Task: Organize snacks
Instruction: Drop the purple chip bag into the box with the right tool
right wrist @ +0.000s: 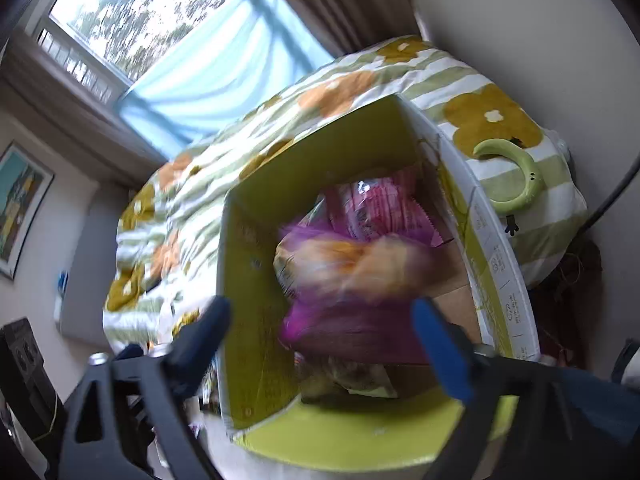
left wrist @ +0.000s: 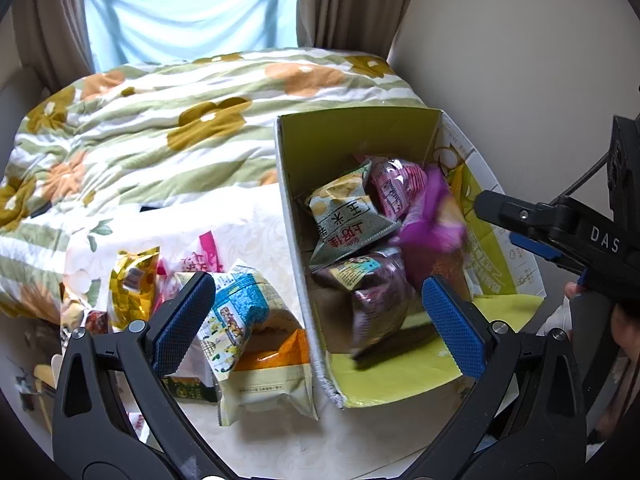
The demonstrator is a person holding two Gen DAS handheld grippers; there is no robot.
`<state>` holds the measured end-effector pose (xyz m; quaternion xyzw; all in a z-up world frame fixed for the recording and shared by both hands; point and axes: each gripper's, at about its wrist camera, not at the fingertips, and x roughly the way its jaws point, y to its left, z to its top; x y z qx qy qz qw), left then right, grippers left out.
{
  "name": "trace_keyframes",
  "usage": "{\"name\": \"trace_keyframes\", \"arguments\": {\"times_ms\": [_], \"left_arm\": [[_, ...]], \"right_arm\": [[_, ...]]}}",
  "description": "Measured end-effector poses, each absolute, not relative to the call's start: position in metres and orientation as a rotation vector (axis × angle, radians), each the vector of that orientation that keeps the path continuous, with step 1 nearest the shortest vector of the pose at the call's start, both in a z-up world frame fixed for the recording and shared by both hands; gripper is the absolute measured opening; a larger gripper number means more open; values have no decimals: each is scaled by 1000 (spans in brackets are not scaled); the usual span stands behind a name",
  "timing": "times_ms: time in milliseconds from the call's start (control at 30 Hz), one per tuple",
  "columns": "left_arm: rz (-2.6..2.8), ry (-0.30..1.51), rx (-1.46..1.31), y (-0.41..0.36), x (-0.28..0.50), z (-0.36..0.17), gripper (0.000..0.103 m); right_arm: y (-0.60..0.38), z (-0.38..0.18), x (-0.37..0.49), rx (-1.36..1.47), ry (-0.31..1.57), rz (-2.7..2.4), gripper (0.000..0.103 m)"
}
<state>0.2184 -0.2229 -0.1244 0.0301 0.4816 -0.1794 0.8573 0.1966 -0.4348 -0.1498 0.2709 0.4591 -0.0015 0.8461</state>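
Purple foil pack (left wrist: 430, 216), blurred, in the box (left wrist: 356, 132) toward its right wall, apparently loose between but clear of the right gripper's (right wrist: 320, 332) wide-spread fingers; probably just let go, though blur forbids certainty. Light, crinkly, air-puffed, slippery on the film and likely brittle inside; best pinched at a crimped end seam, gently, never across the belly. Beneath and beside it, a grey-green pack (left wrist: 346, 216), a pink pack (left wrist: 396, 184) at the far wall and a dark purple pack (left wrist: 376, 296) nearer. Outside the box's left wall, on the white table (left wrist: 280, 436), more waiting: a blue-and-white pack (left wrist: 236, 312) by the left gripper's (left wrist: 316, 316) finger, an orange-and-cream pack (left wrist: 272, 376) under it, a gold pack (left wrist: 132, 284) toward the left edge. Left gripper wide apart too, holding nothing, straddling the box wall. Beyond, a flowered quilt (left wrist: 160, 128).
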Motion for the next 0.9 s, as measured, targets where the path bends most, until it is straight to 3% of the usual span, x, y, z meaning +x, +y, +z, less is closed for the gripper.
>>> {"name": "trace_keyframes", "arguments": {"times_ms": [333, 900], "left_arm": [[-399, 1028, 55, -228, 220, -134, 102], [-325, 933, 45, -219, 180, -85, 102]], "right_arm": [[-436, -157, 182, 454, 1002, -21, 100], [-425, -111, 151, 305, 942, 81, 100]]}}
